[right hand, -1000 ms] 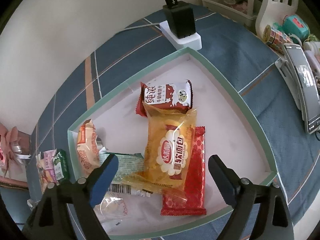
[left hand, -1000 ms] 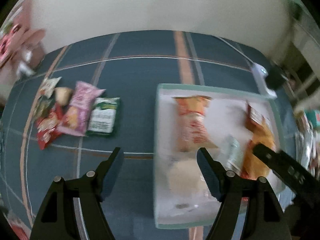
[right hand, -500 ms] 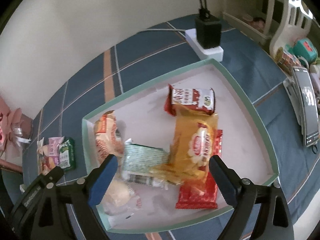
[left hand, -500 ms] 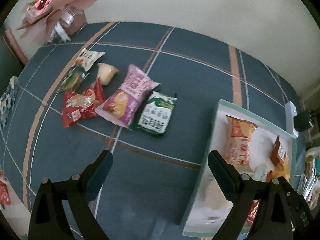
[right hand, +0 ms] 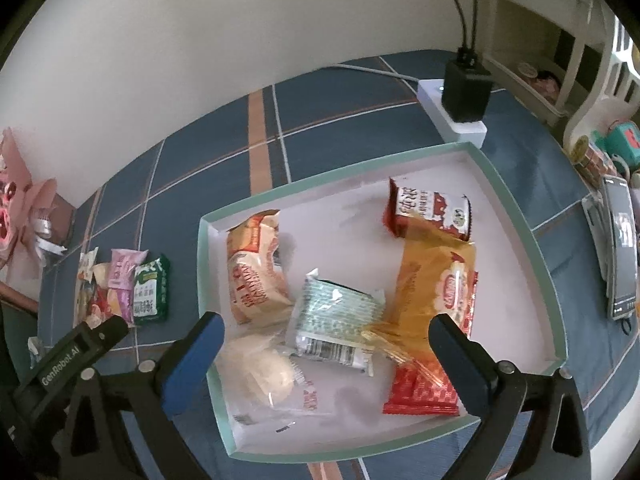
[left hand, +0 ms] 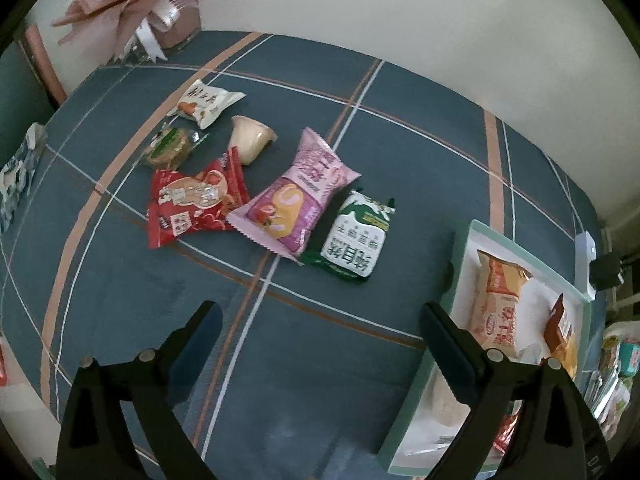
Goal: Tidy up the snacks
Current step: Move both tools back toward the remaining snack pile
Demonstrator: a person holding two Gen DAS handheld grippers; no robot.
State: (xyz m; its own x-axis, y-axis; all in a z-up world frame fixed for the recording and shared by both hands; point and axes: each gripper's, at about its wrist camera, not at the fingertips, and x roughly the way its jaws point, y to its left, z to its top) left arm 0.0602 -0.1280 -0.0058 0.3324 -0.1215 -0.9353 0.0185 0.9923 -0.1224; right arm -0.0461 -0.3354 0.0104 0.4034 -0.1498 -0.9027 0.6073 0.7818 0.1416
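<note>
Both grippers are pointing steeply down with jaws opening and nothing between them, the left gripper [left hand: 320, 332] hovering over the checked cloth [left hand: 420, 168] near the green packet [left hand: 354, 236], its long axis running toward the gripper, the right gripper [right hand: 326, 340] above the tray [right hand: 516, 216].
</note>
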